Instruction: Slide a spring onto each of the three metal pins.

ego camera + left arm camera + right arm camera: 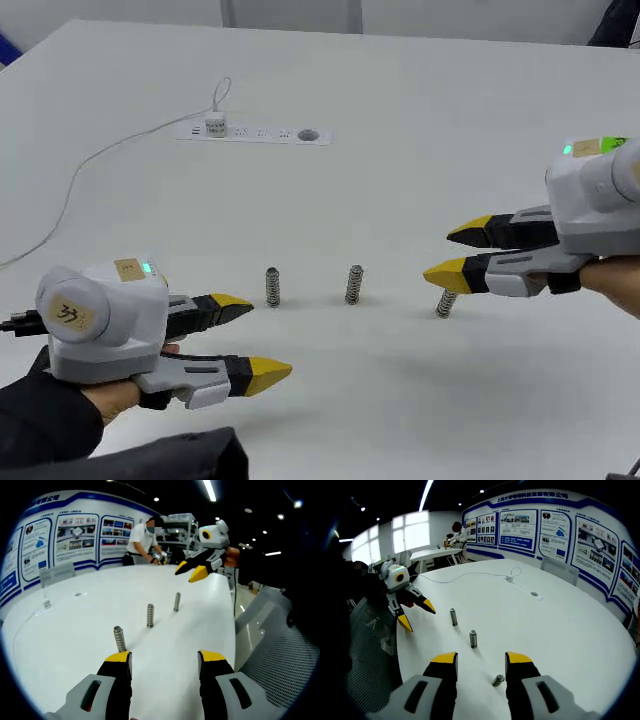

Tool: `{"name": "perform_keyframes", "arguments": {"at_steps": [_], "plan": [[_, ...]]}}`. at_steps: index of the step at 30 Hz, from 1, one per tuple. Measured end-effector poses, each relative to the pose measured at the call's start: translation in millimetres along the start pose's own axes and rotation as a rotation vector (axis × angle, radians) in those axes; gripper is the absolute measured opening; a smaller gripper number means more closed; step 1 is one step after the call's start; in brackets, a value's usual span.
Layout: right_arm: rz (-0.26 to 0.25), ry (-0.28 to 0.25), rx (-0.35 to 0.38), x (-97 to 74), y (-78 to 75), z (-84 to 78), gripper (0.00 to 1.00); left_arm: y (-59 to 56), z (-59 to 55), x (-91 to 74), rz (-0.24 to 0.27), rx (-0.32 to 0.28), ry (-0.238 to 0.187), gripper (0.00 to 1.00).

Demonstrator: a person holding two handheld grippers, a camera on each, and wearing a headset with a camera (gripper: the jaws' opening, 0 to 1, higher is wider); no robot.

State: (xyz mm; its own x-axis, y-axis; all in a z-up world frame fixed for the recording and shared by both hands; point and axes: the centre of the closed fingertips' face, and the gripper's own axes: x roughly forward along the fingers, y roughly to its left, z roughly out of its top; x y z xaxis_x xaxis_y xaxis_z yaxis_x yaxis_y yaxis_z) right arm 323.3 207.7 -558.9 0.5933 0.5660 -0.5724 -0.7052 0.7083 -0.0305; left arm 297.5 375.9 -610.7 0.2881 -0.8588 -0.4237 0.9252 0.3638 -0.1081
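**Desk:** What is on the surface [400, 150] in this shot?

**Me:** Three springs in a row, between my two claws. The left spring [272, 287] and the middle spring [353, 284] stand upright, well apart from each other. The right spring [446, 303] leans.

**Desk:** And your claws?

**Me:** Both gape, with nothing between the jaws. My left claw [265, 338] hovers low, near the left spring, its yellow tips pointing toward the row. My right claw [440, 254] hangs above and just beside the leaning spring. From the right gripper view, that spring [498, 680] sits between my own jaw tips, though neither touches it.

**Desk:** So is the job done?

**Me:** Nearly, or fully, by my reading. The coils hide the pins, but two upright springs on a bare surface suggest each has a pin through it. I see no loose spring lying anywhere, and no bare pin.

**Desk:** What is left, then?

**Me:** Only the right one gives me doubt. I cannot tell from its tilt whether it is seated all the way down or merely resting askew. If anything remains, I judge it is setting that one straight.
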Motion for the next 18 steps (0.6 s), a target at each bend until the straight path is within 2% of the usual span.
{"name": "perform_keyframes", "arguments": {"at_steps": [13,18], "plan": [[-0.015,-0.012,0.045,-12.7,4.0,-35.8,0.41,0.7,-0.3,-0.2,0.006,-0.007,-0.002,0.55],[-0.013,-0.023,0.050,-16.5,6.8,-42.6,0.42,1.0,-1.5,-0.6,0.009,-0.008,-0.001,0.56]]}}
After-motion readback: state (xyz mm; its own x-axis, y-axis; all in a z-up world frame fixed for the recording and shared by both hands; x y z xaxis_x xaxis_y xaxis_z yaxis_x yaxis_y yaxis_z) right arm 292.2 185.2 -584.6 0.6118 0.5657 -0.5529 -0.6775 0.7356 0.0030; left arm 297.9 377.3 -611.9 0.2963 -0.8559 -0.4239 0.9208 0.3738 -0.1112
